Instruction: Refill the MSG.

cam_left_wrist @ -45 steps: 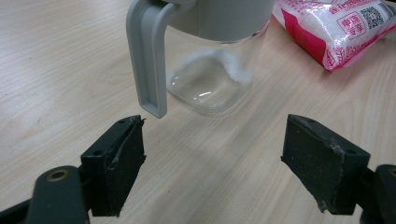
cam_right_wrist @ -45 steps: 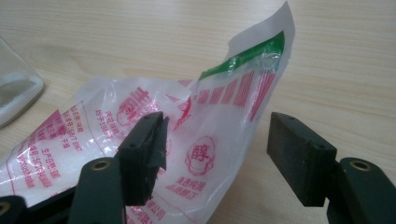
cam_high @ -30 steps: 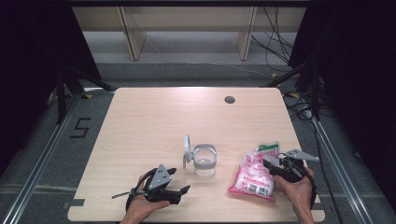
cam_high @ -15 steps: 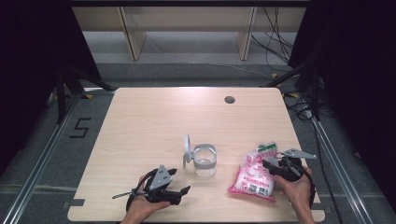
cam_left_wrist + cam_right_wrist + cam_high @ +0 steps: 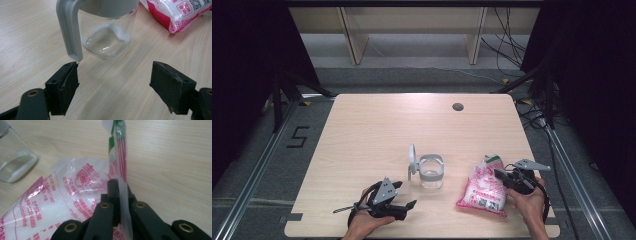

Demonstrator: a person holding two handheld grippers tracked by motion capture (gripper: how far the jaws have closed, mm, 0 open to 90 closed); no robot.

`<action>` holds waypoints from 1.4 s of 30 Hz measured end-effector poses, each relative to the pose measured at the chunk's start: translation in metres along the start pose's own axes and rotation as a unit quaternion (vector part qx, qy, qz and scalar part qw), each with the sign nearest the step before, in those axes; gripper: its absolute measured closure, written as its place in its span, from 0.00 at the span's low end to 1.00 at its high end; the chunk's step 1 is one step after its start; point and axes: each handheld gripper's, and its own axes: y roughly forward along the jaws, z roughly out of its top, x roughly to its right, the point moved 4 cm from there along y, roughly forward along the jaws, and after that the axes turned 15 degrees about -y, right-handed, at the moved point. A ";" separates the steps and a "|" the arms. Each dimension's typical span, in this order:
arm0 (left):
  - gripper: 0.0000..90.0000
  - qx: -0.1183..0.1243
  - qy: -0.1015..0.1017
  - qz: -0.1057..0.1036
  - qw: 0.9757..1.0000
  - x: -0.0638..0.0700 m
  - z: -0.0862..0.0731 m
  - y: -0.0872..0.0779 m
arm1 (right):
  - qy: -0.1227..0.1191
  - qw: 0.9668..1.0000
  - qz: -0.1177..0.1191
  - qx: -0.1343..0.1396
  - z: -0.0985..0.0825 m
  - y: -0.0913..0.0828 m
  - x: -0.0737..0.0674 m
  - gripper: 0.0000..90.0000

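Right tool [image 5: 119, 192], lower centre of the right gripper view: jaws just closed, clamped on the top edge of the pink-printed bag of white granules [image 5: 484, 187], which lies on the worktop [image 5: 377, 125] at lower right. Left tool [image 5: 113, 85] held wide, nothing between the jaws, just short of the clear lidded jar [image 5: 105, 27]. Judgement: the bag is best lifted slowly by its seal, with the jar steadied.

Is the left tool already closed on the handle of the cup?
No, in the left gripper view the left tool stands wide open, and the cup's handle hangs just beyond one jaw, not between them.
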 end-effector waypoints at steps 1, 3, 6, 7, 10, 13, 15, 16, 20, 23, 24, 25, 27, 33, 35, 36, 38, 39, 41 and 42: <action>0.24 0.001 -0.001 0.004 1.000 0.001 -0.001 0.000 | -0.003 1.000 -0.003 0.003 0.001 0.000 0.000 1.00; 0.25 -0.002 -0.001 0.003 1.000 0.004 -0.001 0.001 | 0.007 1.000 0.009 0.024 0.005 -0.003 -0.003 1.00; 0.27 0.006 0.000 -0.014 1.000 0.017 -0.003 0.005 | -0.012 0.999 0.004 0.044 0.011 -0.006 -0.006 1.00; 0.27 0.002 0.011 -0.015 1.000 0.021 -0.004 0.006 | -0.002 0.999 0.003 0.046 0.013 -0.008 -0.009 1.00; 0.27 0.005 0.012 -0.027 1.000 0.030 -0.005 0.009 | 0.009 0.998 0.010 0.061 0.018 -0.014 -0.015 1.00; 0.27 0.010 0.015 -0.035 0.999 0.043 -0.004 0.016 | -0.021 0.996 0.003 0.088 0.025 -0.023 -0.019 1.00; 0.27 0.007 0.019 -0.042 0.999 0.046 -0.004 0.019 | -0.015 0.995 0.008 0.099 0.029 -0.026 -0.024 1.00; 0.27 0.008 0.022 -0.041 0.999 0.050 -0.003 0.022 | -0.015 0.995 0.008 0.099 0.029 -0.026 -0.024 1.00; 0.28 0.006 0.030 -0.057 0.998 0.065 0.000 0.034 | -0.034 0.993 0.005 0.111 0.036 -0.034 -0.030 1.00; 0.28 0.008 0.042 -0.066 0.997 0.079 0.004 0.044 | -0.036 0.991 0.007 0.125 0.042 -0.038 -0.037 1.00; 0.28 0.008 0.051 -0.061 0.997 0.082 0.005 0.046 | -0.041 0.990 0.012 0.132 0.047 -0.044 -0.042 1.00; 0.28 0.013 0.048 -0.063 0.997 0.085 0.006 0.049 | -0.041 0.990 0.012 0.132 0.047 -0.044 -0.042 1.00; 0.28 0.011 0.054 -0.063 0.996 0.091 0.010 0.056 | -0.047 0.988 0.008 0.144 0.053 -0.050 -0.045 1.00; 0.29 0.032 0.055 -0.050 0.997 0.098 0.022 0.076 | -0.080 0.984 -0.001 0.160 0.065 -0.058 -0.055 1.00; 0.29 0.033 0.060 -0.040 0.997 0.101 0.021 0.081 | -0.089 0.982 -0.007 0.164 0.069 -0.061 -0.059 1.00; 0.29 0.033 0.060 -0.040 0.997 0.101 0.021 0.081 | -0.089 0.982 -0.007 0.164 0.069 -0.061 -0.059 1.00; 0.30 0.030 0.062 -0.026 0.997 0.102 0.020 0.086 | -0.101 0.981 -0.002 0.163 0.073 -0.062 -0.063 1.00; 0.29 0.042 0.019 -0.031 0.998 0.102 0.021 0.088 | -0.116 0.979 0.002 0.165 0.076 -0.064 -0.068 1.00; 0.29 0.056 -0.001 -0.044 0.997 0.104 0.021 0.088 | -0.121 0.979 0.005 0.164 0.077 -0.065 -0.069 1.00; 0.29 0.063 0.002 -0.037 0.997 0.106 0.021 0.088 | -0.115 0.980 0.002 0.159 0.078 -0.066 -0.073 1.00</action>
